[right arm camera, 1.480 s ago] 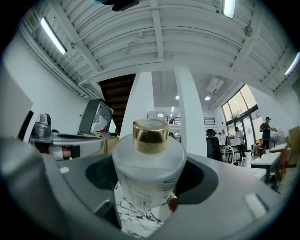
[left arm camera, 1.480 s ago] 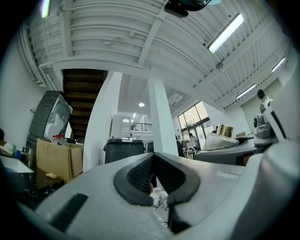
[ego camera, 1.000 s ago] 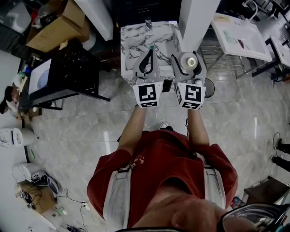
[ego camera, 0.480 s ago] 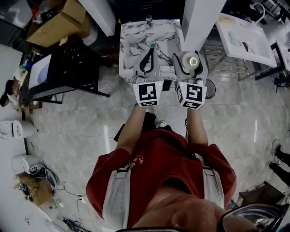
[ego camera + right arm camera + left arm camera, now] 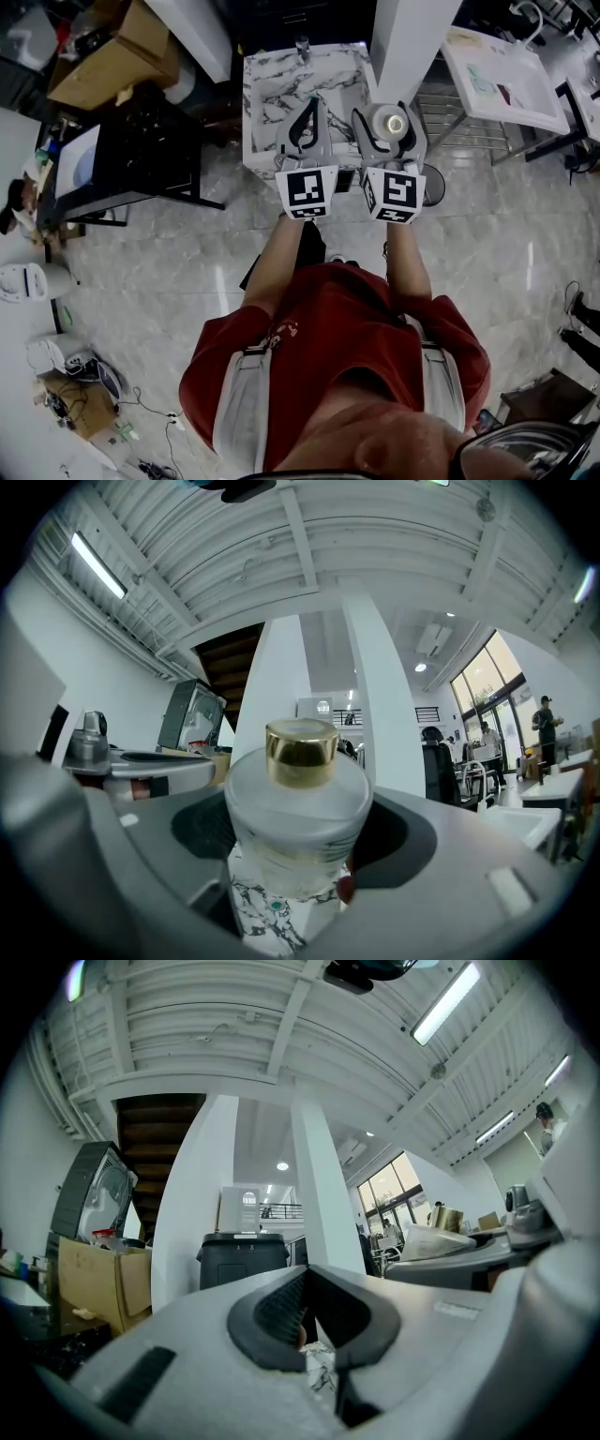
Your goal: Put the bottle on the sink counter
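Observation:
A frosted bottle (image 5: 391, 125) with a gold cap (image 5: 301, 752) stands upright between the jaws of my right gripper (image 5: 387, 120), which is shut on it. In the right gripper view the bottle body (image 5: 298, 822) fills the gap between both pads. The marble sink counter (image 5: 257, 86) lies just beyond and below both grippers, with a faucet (image 5: 302, 45) at its far edge. My left gripper (image 5: 308, 108) hangs over the counter's front part, its jaws shut with nothing in them; marble shows beneath its tips (image 5: 319, 1372).
A white column (image 5: 405, 37) rises right of the counter. A black cart with a screen (image 5: 131, 155) and cardboard boxes (image 5: 117, 56) stand to the left. A wire rack (image 5: 464, 122) and a white table (image 5: 502, 70) are at the right.
The person has stepped slightly, and the counter has shifted a little left in the view. Both grippers keep their pose, and the bottle stays in the right jaws.

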